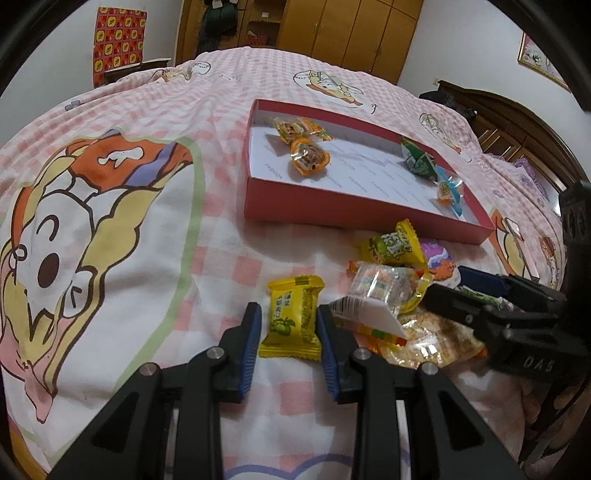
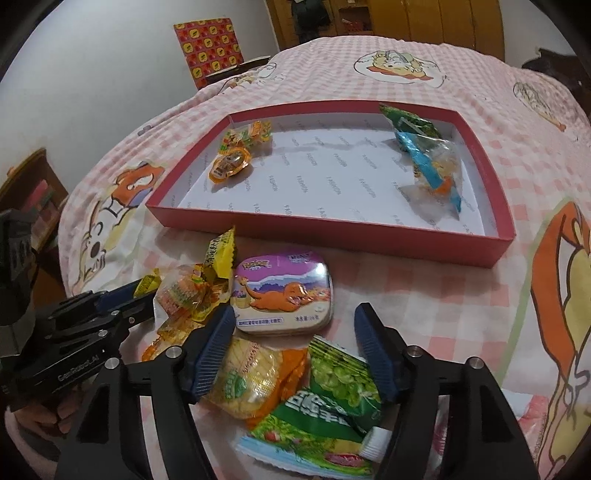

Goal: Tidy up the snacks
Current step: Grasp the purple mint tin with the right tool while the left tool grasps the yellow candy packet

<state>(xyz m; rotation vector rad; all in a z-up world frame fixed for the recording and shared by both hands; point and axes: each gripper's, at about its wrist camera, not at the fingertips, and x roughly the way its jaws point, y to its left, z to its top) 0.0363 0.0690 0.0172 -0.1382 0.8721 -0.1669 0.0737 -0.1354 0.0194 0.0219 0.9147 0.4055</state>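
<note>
A shallow red box (image 1: 351,216) (image 2: 332,230) lies on the bed, with orange snacks (image 1: 308,157) (image 2: 231,166) at its left end and green and blue packets (image 1: 419,160) (image 2: 424,155) at its right end. In front of it lies a pile of loose snacks. My left gripper (image 1: 290,332) is shut on a yellow packet (image 1: 293,317) at the pile's left edge. My right gripper (image 2: 295,343) stands open over a green packet (image 2: 332,391) and a yellow-orange packet (image 2: 255,380), just short of a purple dinosaur tin (image 2: 284,295).
A pink checked bedsheet (image 1: 147,258) with cartoon prints covers the bed. Clear and yellow wrapped sweets (image 1: 384,284) (image 2: 188,295) are heaped between the two grippers. Wooden wardrobes (image 1: 351,33) stand behind the bed and a dark headboard (image 1: 517,125) is at the right.
</note>
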